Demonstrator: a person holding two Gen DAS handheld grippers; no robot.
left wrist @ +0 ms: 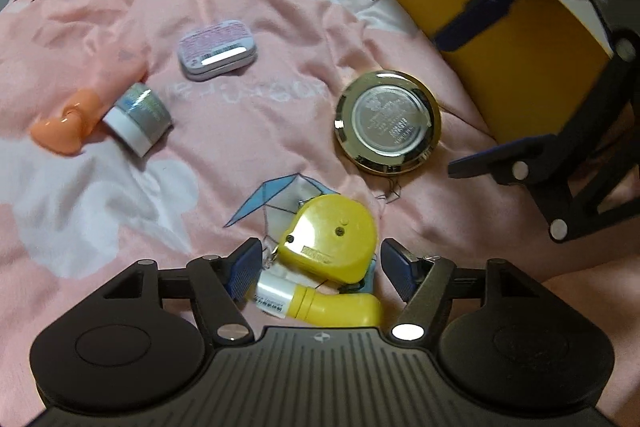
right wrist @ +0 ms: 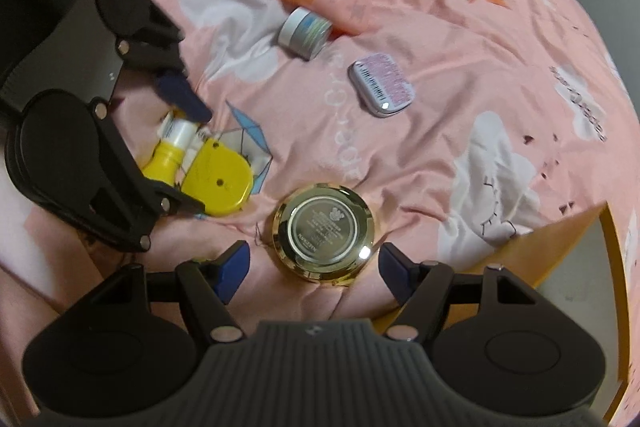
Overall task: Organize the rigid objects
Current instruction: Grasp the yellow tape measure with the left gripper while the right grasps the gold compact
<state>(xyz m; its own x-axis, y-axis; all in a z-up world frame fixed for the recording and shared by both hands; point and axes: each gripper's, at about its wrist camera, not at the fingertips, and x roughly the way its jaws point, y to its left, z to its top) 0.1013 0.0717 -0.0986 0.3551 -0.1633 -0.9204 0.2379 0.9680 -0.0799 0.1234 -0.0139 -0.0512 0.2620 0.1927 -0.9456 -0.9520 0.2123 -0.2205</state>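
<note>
Only the left wrist view shows the yellow box's [left wrist: 516, 67] outside; both grippers, left [left wrist: 322, 267] and right [right wrist: 314, 267], gape empty above yellow tape measure [left wrist: 332, 231] and gold compact [right wrist: 324, 231].

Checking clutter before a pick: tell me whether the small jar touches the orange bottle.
Touching. The left wrist view shows the jar lying tipped against the orange bottle, with no bedspread visible between them.
</note>
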